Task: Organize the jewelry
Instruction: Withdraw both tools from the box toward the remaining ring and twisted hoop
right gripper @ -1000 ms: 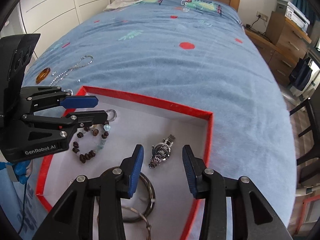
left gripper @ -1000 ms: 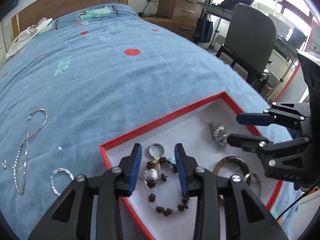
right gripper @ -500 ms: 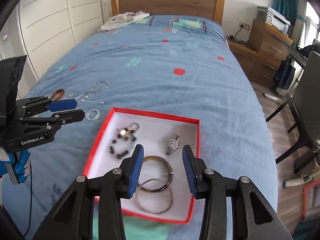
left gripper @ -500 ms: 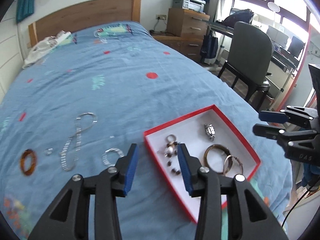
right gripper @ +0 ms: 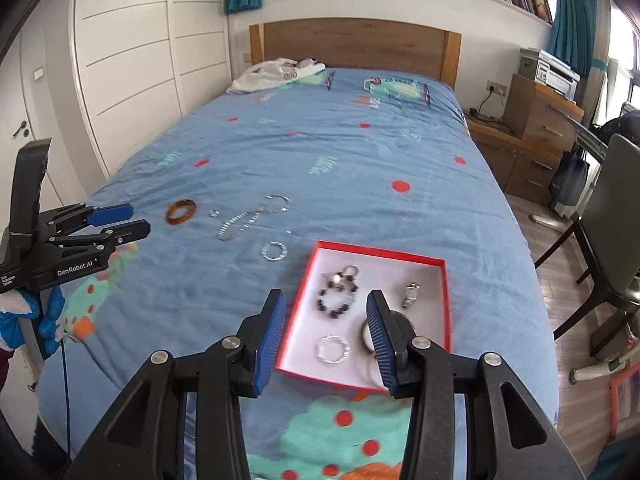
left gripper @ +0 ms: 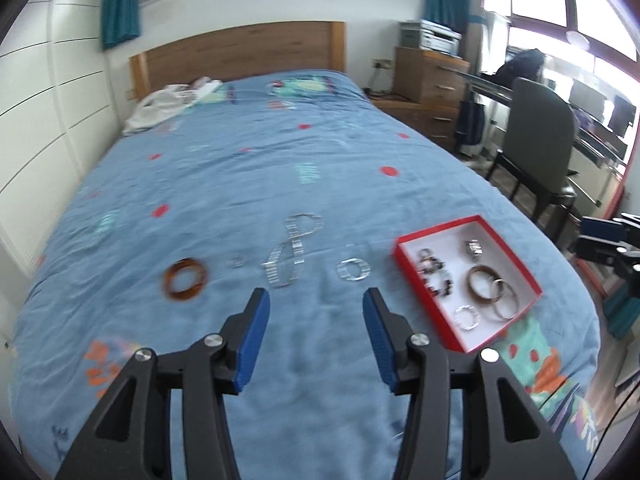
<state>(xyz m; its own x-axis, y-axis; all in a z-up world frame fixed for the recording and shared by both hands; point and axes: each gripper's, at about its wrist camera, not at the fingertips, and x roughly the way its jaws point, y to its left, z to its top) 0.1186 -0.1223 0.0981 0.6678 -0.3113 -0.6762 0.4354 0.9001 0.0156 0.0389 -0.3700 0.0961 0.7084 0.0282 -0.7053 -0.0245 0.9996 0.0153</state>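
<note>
A red box (left gripper: 424, 309) with a white lining lies on the blue bedspread (left gripper: 280, 184). It holds a bead bracelet (right gripper: 337, 296), a watch (right gripper: 411, 295), bangles (left gripper: 486, 285) and a silver bracelet (right gripper: 332, 349). Loose on the bedspread to its left lie another silver bracelet (left gripper: 352, 269), a silver chain (left gripper: 294, 252), a small ring (left gripper: 236, 263) and an amber bangle (left gripper: 185, 279). My left gripper (left gripper: 315, 295) hangs high above the bedspread, short of the chain, its jaws opening with nothing between them. My right gripper (right gripper: 326, 295) hovers high over the box's near edge, open and empty.
A white garment (right gripper: 276, 72) lies by the wooden headboard (right gripper: 352, 46). White wardrobe doors (right gripper: 132, 64) line the left side. A grey chair (left gripper: 540, 140), a desk and wooden drawers (right gripper: 540, 128) stand to the right. A blue-gloved hand (right gripper: 24, 320) holds the left gripper.
Both grippers have risen and drawn back from inside the box, so the whole bed now shows. The left one has swung left toward the loose jewelry and its jaws have widened.
</note>
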